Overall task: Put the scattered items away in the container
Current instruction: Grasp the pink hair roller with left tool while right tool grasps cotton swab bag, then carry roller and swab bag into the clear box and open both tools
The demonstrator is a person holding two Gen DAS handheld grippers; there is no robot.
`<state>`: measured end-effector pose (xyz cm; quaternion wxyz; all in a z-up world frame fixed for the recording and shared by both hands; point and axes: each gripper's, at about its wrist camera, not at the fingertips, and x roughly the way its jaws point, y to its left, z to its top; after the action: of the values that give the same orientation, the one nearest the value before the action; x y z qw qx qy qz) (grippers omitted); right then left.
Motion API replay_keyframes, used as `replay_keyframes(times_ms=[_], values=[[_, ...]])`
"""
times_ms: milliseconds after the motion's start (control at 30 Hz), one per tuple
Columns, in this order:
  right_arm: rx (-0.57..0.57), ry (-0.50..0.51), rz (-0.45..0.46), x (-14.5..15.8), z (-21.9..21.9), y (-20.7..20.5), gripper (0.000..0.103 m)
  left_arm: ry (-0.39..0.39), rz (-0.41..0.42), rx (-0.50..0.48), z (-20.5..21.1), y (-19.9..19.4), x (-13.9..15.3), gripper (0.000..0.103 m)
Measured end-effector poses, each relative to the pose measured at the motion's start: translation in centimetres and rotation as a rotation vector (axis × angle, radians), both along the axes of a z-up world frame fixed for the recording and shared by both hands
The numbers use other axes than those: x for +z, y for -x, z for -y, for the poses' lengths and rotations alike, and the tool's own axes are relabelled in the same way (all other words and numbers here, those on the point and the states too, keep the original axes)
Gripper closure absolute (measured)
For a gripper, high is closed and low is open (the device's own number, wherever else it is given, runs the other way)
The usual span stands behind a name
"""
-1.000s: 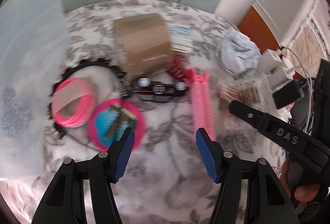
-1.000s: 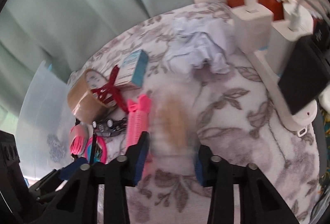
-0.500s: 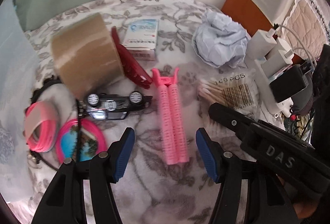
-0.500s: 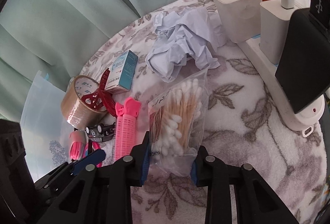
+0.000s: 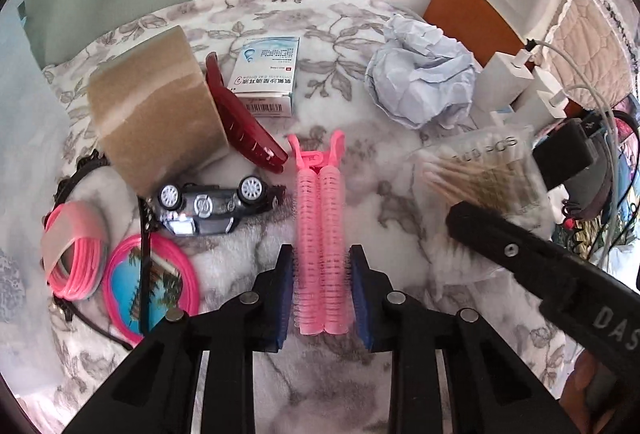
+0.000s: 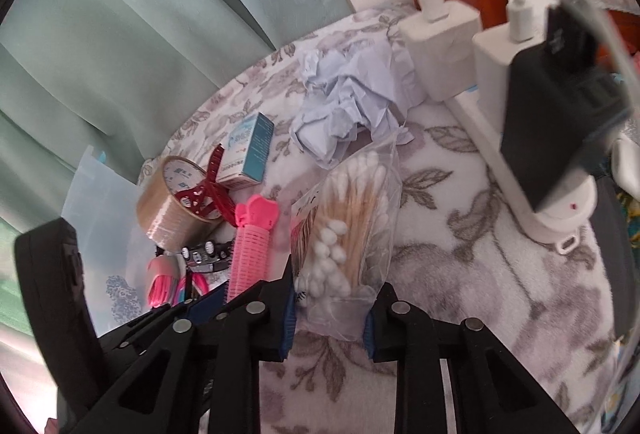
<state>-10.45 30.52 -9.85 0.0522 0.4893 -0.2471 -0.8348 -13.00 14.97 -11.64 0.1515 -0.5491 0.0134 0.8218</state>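
the left gripper is seen closing, its blue pads set against the two sides of the pink hair roller clip, which lies lengthwise between them on the floral cloth. the right gripper is drawn in to its narrowest, with the lower end of the clear bag of cotton swabs pinched between its pads; the bag is still resting on the cloth.

one of each loose thing is counted: one roll of brown tape, one dark red hair claw leaning against it, one small medicine box, one ball of crumpled pale blue paper, one toy car lying on its side, one pink round mirror, one coil of pink bands. a black chain is partly hidden under the tape and cannot be made out fully. two white chargers and one black adapter are plugged into a power strip at the right. a translucent container is seen at the far left, beside the tape.

compared with a second ago, the left pads, then wide apart over bare cloth near the mirror, have been shifted to the clip and narrowed onto it. the right pads have been tightened on the swab bag.
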Motion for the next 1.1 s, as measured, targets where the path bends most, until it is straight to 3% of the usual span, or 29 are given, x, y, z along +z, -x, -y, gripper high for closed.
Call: replay_keyframes(times_ms=[233, 500, 833, 1100], values=[[-0.027, -0.022, -0.052, 3.7, 0.2, -2.9, 0.075, -0.066, -0.103, 0.013, 1.3, -2.7, 5.4, 0.076], [-0.028, -0.065, -0.167, 10.2, 1.8, -5.9, 0.075, -0.167, -0.259, 0.063, 4.9, -6.0, 12.3, 0.075], [0.098, -0.17, -0.343, 18.7, 9.3, -7.9, 0.075, -0.303, -0.457, 0.179, 13.2, -10.0, 18.6, 0.075], [0.26, -0.215, -0.461, 22.6, 17.9, -8.3, 0.075, -0.351, -0.545, 0.355, 21.7, -12.5, 20.6, 0.075]])
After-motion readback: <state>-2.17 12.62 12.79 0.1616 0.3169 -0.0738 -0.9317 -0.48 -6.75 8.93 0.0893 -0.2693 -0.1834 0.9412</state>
